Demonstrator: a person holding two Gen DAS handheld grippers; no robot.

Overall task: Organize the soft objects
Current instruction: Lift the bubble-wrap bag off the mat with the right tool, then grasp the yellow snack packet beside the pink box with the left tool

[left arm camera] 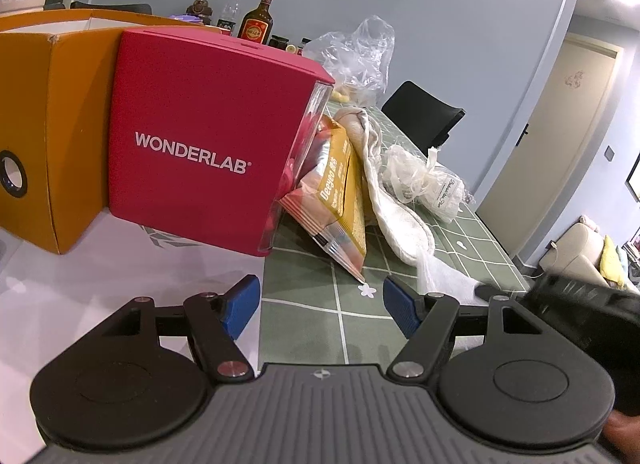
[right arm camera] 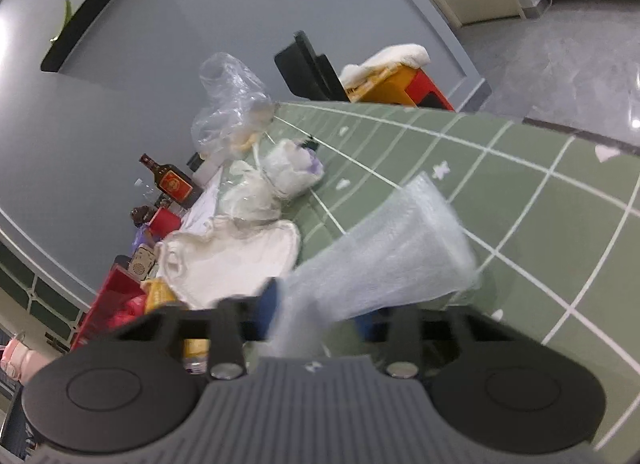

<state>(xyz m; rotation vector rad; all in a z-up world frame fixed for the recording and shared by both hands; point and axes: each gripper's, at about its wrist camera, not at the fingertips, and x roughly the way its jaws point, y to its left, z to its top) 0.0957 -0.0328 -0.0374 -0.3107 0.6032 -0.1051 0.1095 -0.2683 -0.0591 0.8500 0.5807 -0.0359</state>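
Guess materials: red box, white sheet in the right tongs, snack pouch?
Red box: matte card or plastic, flat even colour. White sheet: looks like thin foam wrap, translucent, limp; blurred. Snack pouch: glossy printed film, crimped seam.

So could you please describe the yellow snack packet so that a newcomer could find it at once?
Start at the big red WONDERLAB box on the green checked tablecloth. Leaning against its right side is the yellow snack packet, with a cream cloth behind it. It alone is glossy, printed and yellow among pale soft things.
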